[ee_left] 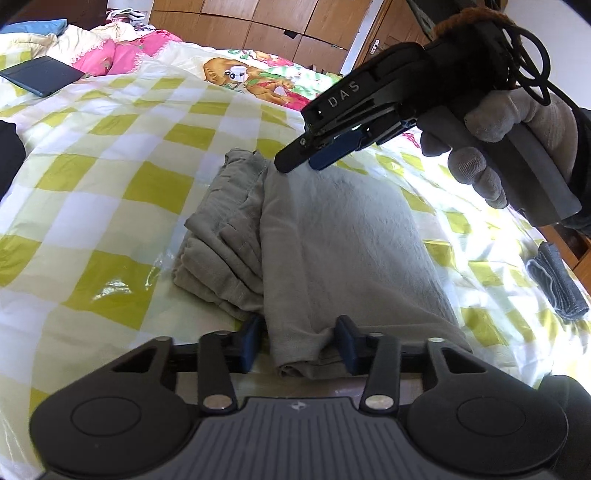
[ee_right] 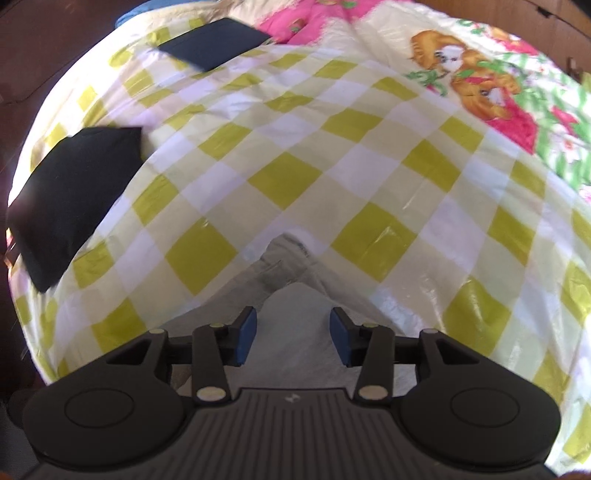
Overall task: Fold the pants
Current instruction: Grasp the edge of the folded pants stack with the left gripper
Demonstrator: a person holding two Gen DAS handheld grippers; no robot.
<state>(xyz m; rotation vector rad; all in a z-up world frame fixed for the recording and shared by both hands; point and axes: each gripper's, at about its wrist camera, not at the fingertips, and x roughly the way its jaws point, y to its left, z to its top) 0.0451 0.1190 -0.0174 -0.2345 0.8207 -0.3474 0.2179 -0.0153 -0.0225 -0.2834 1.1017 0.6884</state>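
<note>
Grey pants [ee_left: 332, 236] lie folded on a bed with a yellow-and-white checked cover [ee_left: 110, 192]; bunched layers stick out on their left. My left gripper [ee_left: 299, 343] is at the near edge of the pants, its blue pads closed on a puckered fold of the top layer. My right gripper [ee_left: 301, 164], held in a gloved hand [ee_left: 491, 147], points down at the far corner of the top layer. In the right wrist view the right gripper [ee_right: 293, 336] stands open above that corner of the pants [ee_right: 284, 266], and its pads are clear of the cloth.
A dark flat tablet-like case [ee_left: 40, 75] [ee_right: 210, 44] lies at the far left of the bed. A folded black cloth [ee_right: 74, 199] sits near the left edge. A folded grey cloth [ee_left: 557, 284] lies at the right. Pink bedding [ee_left: 122, 55] and wooden cupboards [ee_left: 258, 22] are behind.
</note>
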